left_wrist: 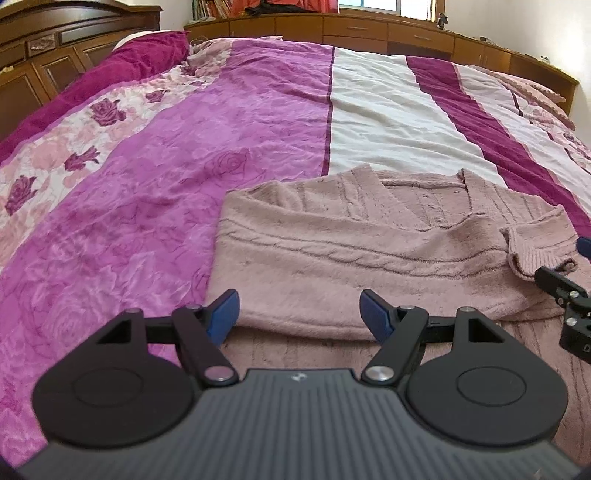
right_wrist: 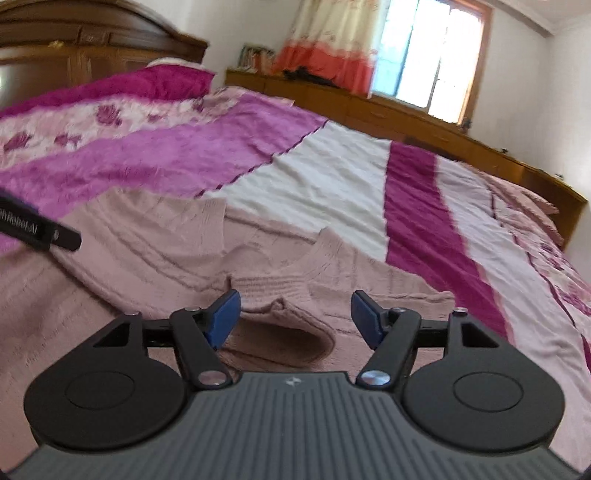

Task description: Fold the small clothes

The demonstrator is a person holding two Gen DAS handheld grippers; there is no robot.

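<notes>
On the near edge of the bed [left_wrist: 280,122], where the purple-and-white striped bedspread [left_wrist: 384,122] ran toward the wooden headboard [left_wrist: 44,48], we saw a dusty-pink knitted sweater [left_wrist: 332,258] lying partly folded, one sleeve drawn across its body and the ribbed cuff [left_wrist: 535,251] resting toward the bed's right side. We held the left gripper [left_wrist: 300,314] low over the sweater's near fold, its blue pads [left_wrist: 223,314] spread apart with nothing pressed between them. We found the right gripper [right_wrist: 295,317] likewise parted, its pads [right_wrist: 364,317] standing clear either side of the cuff [right_wrist: 273,295], which lay loose on the knit beneath; we could see no pad touching it. In the left wrist view the right gripper [left_wrist: 569,295] showed only as a black linkage at the frame's right edge, just beside the cuff. Behind the bed, a low wooden cabinet [left_wrist: 369,29] ran along the far edge under a bright window [right_wrist: 432,55] with an orange-hemmed curtain [right_wrist: 325,55]. The right wrist view was blurred.
</notes>
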